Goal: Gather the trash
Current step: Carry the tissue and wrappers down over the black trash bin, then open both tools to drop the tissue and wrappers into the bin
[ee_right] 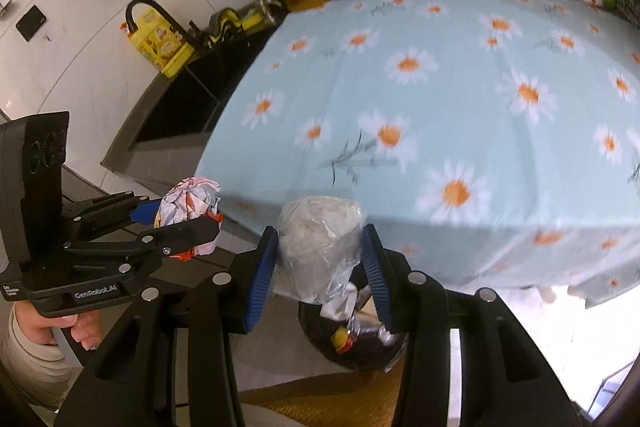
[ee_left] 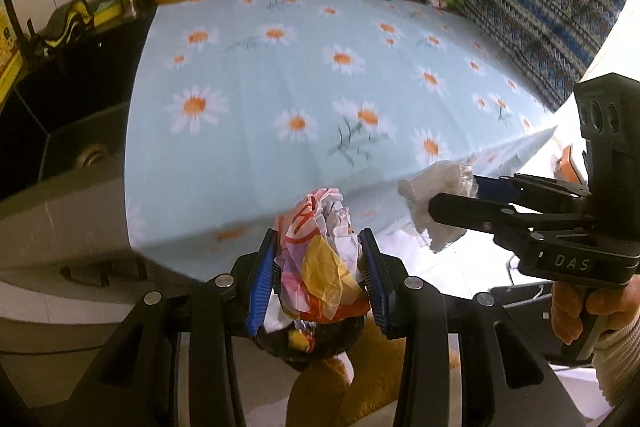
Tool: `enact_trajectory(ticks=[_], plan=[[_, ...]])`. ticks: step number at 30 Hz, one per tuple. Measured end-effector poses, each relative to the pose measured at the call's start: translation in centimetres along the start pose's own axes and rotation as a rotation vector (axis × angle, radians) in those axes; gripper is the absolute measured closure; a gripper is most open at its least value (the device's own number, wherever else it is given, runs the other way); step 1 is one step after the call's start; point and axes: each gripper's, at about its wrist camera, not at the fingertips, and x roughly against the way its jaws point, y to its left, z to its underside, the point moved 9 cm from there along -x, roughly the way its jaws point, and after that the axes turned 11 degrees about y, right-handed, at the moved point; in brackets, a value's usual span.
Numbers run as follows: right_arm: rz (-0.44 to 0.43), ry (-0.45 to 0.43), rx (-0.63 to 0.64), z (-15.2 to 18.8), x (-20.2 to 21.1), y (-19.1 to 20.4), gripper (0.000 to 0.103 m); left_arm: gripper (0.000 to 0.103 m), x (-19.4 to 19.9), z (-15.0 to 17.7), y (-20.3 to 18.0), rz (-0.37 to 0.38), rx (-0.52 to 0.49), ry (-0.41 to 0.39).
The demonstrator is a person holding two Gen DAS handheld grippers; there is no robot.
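Left gripper (ee_left: 319, 263): my jaws clamped on crumpled colourful wrapper (ee_left: 320, 251), held over black trash bin (ee_left: 316, 345) below daisy tablecloth (ee_left: 280, 99) edge; right gripper (ee_right: 322, 267): jaws pinching clear bag of white paper (ee_right: 316, 243), above same bin, just beside left

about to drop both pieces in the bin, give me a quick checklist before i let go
1. Left gripper gripping the colourful crumpled wrapper: ok.
2. Right gripper gripping the clear plastic bag wad: ok.
3. Black trash bin open below, already holding trash: ok.
4. Wrapper directly above the bin in the left wrist view: ok.
5. Plastic wad centred over the bin: not ok, the bin sits lower right of it.
6. Daisy tablecloth free of remaining trash: ok where visible.
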Motion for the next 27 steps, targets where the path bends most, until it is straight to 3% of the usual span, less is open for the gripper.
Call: enact_trajectory(ticks=[9, 27], plan=[[0.005, 0.091, -0.035, 3.2, -3.2, -0.4, 0.059, 0.064, -2.9, 3.6, 0.2, 0.029, 0.025, 0.076], [0.022, 0.314, -0.110, 9.6, -11.0, -3.9, 0.059, 0.064, -13.0, 9.8, 1.9, 0.082, 0.141, 0.292]])
